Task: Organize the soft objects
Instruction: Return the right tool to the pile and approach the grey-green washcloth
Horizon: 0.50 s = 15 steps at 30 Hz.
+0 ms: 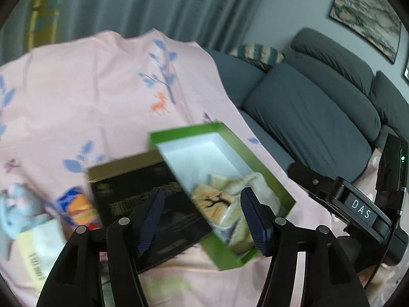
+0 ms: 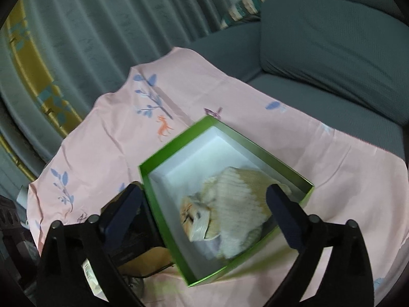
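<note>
Your left wrist view smears the pale blue soft toy [image 1: 15,209] and the packets [image 1: 76,207] beside it past naming. The green box [image 1: 286,199] covers a corner of the black box [image 1: 143,204], whose print you cannot read. The right gripper [image 1: 358,209] runs off the edge.

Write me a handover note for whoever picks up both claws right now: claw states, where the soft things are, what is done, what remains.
Left claw: open, empty, above the boxes.
Right claw: open wide, empty, over the green cardboard box.
Cream knitted soft item: lying inside that box, released.
Black and gold box: beside the green one on the pink printed sheet.
Left: light blue soft item and blurred colourful packets at the sheet's near edge, not yet sorted.
</note>
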### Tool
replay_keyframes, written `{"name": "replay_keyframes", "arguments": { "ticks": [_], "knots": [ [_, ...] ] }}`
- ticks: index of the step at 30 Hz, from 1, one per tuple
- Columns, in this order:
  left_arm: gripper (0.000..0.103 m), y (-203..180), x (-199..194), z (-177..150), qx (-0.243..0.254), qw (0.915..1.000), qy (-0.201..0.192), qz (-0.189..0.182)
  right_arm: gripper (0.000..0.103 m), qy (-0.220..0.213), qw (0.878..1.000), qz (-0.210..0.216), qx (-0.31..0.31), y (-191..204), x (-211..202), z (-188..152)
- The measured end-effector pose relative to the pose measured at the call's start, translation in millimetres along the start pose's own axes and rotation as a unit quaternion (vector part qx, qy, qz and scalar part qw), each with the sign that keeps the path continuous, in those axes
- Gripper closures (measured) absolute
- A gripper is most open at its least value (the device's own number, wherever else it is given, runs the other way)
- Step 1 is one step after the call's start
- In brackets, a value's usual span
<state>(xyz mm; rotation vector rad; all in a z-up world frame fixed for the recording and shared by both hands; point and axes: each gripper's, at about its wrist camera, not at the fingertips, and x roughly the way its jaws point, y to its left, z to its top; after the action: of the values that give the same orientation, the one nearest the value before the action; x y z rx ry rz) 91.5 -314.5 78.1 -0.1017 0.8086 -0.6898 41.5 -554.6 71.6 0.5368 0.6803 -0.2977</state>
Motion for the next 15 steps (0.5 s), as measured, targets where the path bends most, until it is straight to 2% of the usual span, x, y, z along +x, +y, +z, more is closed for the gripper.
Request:
{"name": "replay_keyframes", "arguments": {
  "ticks": [4, 8, 12, 15],
  "knots": [
    [0.033, 35, -38, -4, -0.027, 0.9992, -0.022, 0.020, 0.003, -0.011, 0.999, 0.013, -0.030, 22, -10, -8],
    [0.033, 72, -79, -17, -0.050, 0.9964, -0.040, 0.055, 0.003, -0.018, 0.998, 0.029, -0.061, 45, -17, -17],
    [0.033, 115, -115, -33, -0.083, 0.9898, -0.053, 0.103, 0.003, -0.025, 0.995, 0.037, -0.094, 67, -24, -26],
    [0.033, 150, -141, -52, -0.123, 0.9845, -0.064, 0.107, 0.003, -0.019, 0.992, 0.040, -0.116, 83, -26, -35]
  ]
}}
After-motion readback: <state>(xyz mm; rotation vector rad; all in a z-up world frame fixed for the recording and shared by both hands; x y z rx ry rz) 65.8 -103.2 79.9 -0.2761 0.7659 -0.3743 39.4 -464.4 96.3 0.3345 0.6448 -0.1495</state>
